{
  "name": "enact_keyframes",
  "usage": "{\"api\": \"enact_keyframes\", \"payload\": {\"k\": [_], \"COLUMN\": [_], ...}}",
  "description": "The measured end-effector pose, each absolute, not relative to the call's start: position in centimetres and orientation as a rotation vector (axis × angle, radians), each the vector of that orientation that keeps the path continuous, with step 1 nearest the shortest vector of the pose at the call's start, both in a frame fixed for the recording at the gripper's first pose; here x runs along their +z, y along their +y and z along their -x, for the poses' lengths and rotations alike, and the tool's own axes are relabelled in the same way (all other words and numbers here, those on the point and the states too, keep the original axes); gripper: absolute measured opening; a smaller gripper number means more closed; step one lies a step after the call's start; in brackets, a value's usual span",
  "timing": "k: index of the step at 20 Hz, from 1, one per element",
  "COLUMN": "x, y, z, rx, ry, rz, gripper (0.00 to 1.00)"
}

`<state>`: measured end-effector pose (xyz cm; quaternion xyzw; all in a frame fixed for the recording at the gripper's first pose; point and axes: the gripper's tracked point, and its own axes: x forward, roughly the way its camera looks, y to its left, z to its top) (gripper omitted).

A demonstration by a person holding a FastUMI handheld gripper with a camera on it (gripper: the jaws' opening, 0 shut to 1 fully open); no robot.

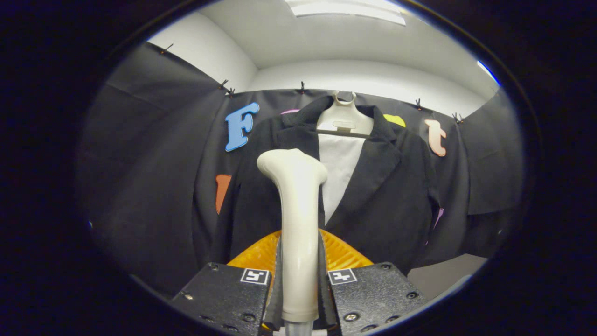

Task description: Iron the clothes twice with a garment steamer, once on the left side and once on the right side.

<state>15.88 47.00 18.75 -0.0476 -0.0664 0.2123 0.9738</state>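
Note:
A cream garment steamer [297, 219] stands upright between my fingers, its handle clamped by both pads and its head flaring at the top. My gripper [298, 294] is shut on that handle. Beyond it hangs a black jacket [387, 196] on a white hanger [344, 119], with a white panel [339, 168] showing between the lapels. The steamer head sits in front of the jacket's left lapel; whether it touches the cloth I cannot tell.
An orange ribbed object [340, 254] lies just behind my fingers, under the jacket's hem. A grey surface [443, 275] shows low on the right. Black cloth walls [154, 177] close the booth on both sides.

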Motion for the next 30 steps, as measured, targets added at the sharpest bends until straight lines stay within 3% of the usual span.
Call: {"api": "enact_keyframes", "payload": {"k": [17,30], "x": [8.2,-4.1], "y": [45.7,44.3], "z": [-12.0,-9.3], "rx": [0.449,0.465], "ry": [0.008,0.219], "rz": [0.200,0.311], "gripper": [0.33,0.33]}}
